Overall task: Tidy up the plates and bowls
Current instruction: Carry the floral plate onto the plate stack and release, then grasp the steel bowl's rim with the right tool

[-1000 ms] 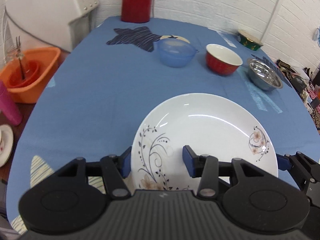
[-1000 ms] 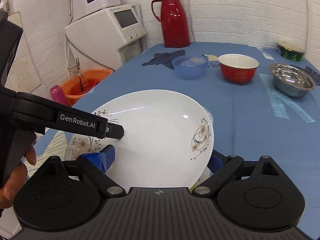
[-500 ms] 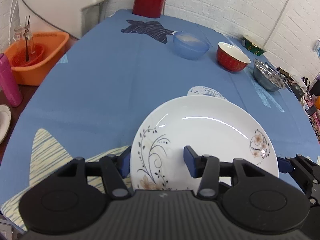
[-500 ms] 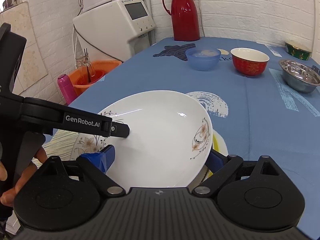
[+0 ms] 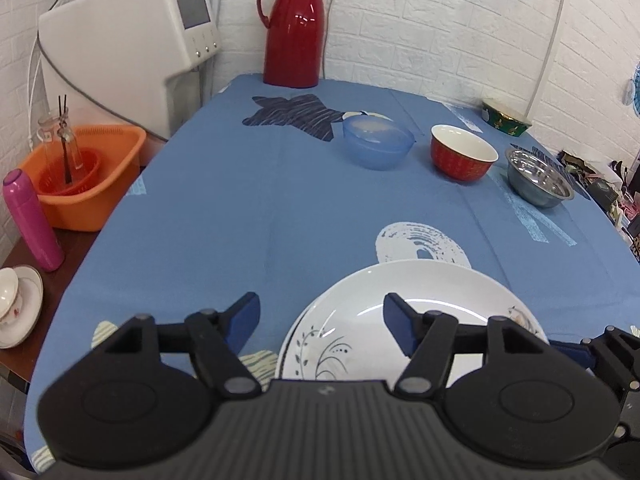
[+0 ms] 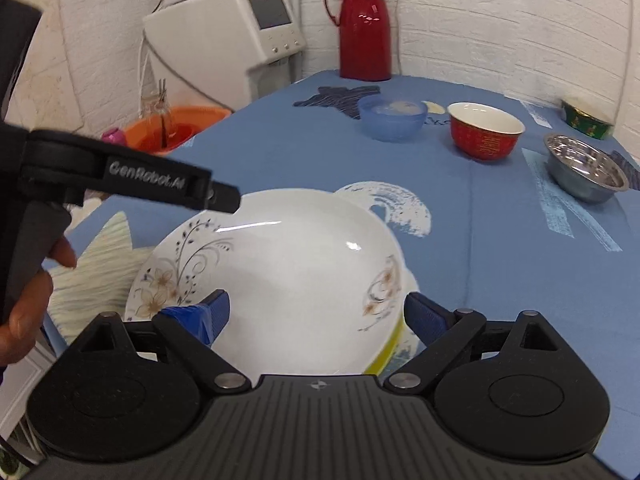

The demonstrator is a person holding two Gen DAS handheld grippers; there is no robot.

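Note:
A white plate with a floral print lies near the table's front edge on top of a yellow-rimmed plate. My left gripper is open and hangs just above and left of the plate, touching nothing. My right gripper is open wide at the plate's right rim. One of its fingers is over the plate and the other sits just outside the edge. Further back stand a blue bowl, a red bowl and a steel bowl.
A blue cloth covers the table. A red thermos and a green bowl stand at the far edge. Left of the table are an orange basin, a pink bottle, a cup on a saucer and a white appliance.
The plate has come down toward me onto the yellow-rimmed plate. My left gripper has opened, let go of it and pulled back to the left. The right gripper's opening is unchanged.

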